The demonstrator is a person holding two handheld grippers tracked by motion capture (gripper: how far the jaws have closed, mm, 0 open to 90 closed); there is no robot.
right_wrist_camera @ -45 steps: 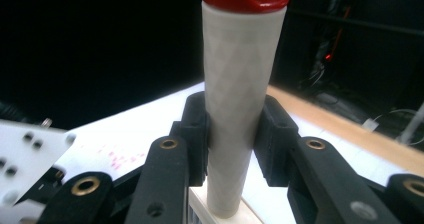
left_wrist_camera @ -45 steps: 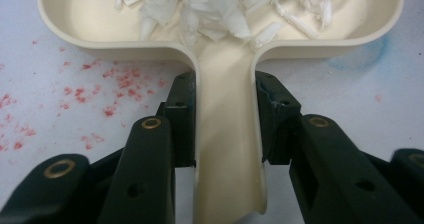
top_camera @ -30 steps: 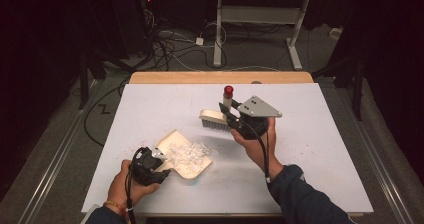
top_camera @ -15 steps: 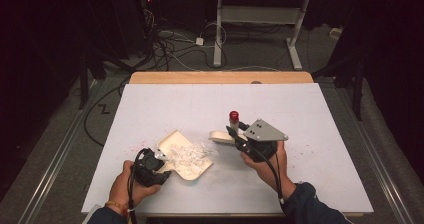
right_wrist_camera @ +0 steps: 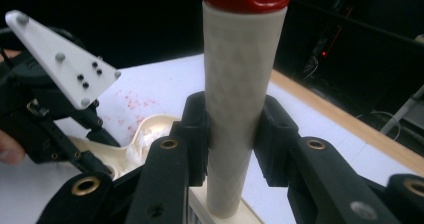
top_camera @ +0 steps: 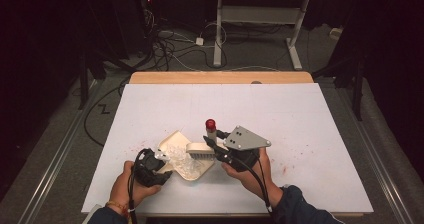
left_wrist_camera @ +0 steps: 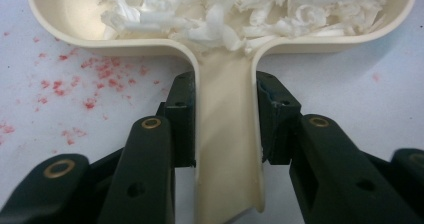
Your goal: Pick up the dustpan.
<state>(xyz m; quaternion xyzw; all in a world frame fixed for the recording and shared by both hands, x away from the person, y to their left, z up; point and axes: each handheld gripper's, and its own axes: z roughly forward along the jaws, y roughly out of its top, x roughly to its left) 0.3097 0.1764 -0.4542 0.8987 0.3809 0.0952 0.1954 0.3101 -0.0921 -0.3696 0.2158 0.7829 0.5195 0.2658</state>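
Dustpan [left_wrist_camera: 225, 149] handle clamped in left tongs [left_wrist_camera: 226, 109], brush [right_wrist_camera: 240, 84] handle gripped by right tongs [right_wrist_camera: 232, 134], bristles seemingly at its rim.

Right gripper [right_wrist_camera: 231, 134] with both black jaws clamped on the upright cream brush handle [right_wrist_camera: 239, 89], red-capped at top centre. At left, the other gripper [right_wrist_camera: 47, 119] with its grey triangular plate, above a cream dustpan [right_wrist_camera: 150, 129] holding white shreds. White tabletop [right_wrist_camera: 165, 84] with red specks behind.

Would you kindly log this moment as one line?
left claw: shut on cream plastic dustpan handle | right claw: shut on red-capped white brush handle | brush: at pan's paper shreds
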